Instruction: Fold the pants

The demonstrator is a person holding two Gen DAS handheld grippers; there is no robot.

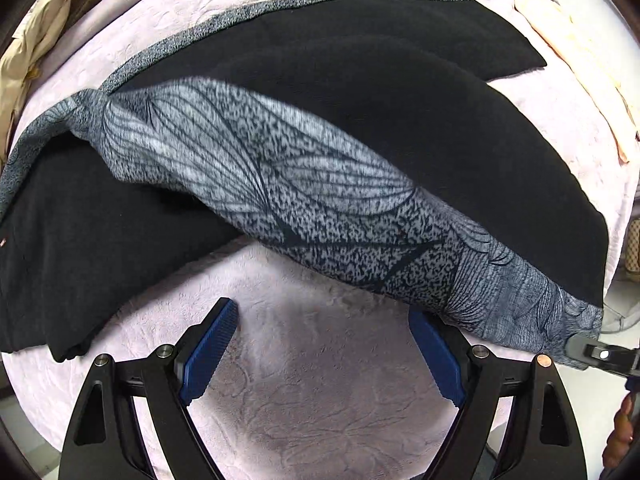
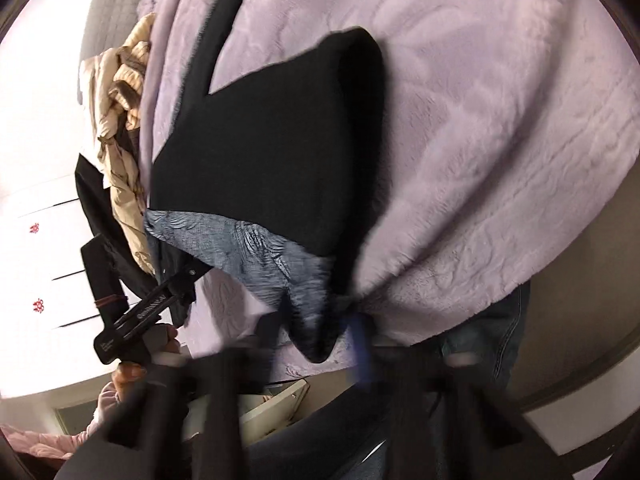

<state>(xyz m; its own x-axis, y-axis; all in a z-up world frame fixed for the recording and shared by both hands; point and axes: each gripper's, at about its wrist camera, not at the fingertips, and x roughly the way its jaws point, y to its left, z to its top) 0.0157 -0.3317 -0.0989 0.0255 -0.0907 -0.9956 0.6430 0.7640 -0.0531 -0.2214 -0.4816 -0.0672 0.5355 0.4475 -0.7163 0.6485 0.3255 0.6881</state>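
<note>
The pants (image 1: 360,120) are black with a grey leaf-print band (image 1: 280,184) and lie across a lilac plush blanket (image 1: 312,360). My left gripper (image 1: 324,344) is open and empty, low over the blanket just in front of the band. My right gripper (image 2: 320,336) is blurred and shut on the band's corner (image 2: 316,320), lifting it. In the left wrist view it holds the band's right end (image 1: 576,328). In the right wrist view the black pants (image 2: 272,152) stretch away over the blanket (image 2: 500,140).
A beige and brown pile of clothes (image 2: 120,120) lies at the blanket's far edge, also in the left wrist view (image 1: 28,52). A peach cloth (image 1: 580,72) lies at the right. White drawers (image 2: 36,240) stand beyond the bed.
</note>
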